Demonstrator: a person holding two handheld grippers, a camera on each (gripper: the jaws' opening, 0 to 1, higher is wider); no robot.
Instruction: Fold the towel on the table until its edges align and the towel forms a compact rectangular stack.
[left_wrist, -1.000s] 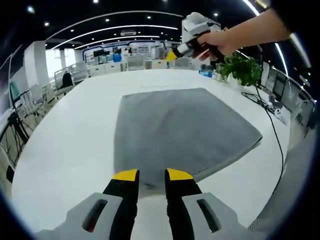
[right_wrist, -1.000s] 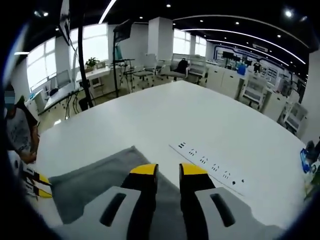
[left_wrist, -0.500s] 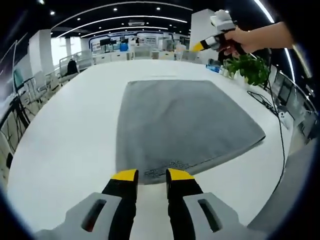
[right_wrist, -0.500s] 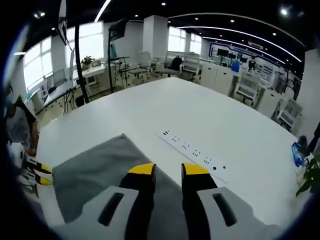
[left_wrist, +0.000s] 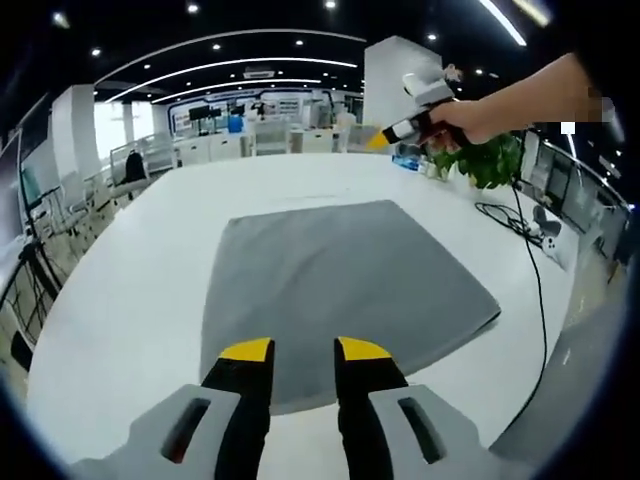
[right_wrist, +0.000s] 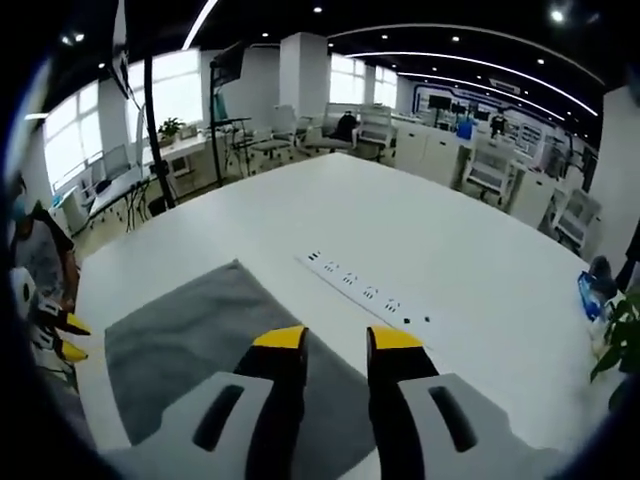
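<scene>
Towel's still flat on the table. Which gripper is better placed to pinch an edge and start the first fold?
Probably left. The left gripper, jaws open, sits right over the towel's near edge. The right gripper is raised above the table's far side, off the cloth.

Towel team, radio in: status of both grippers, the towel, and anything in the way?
Left gripper open, over towel's near edge. Right gripper open, empty, above far edge. Towel flat, unfolded on table. Power strip and cable lie clear.

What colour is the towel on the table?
Plain grey towel, clearest in the left gripper view.
</scene>
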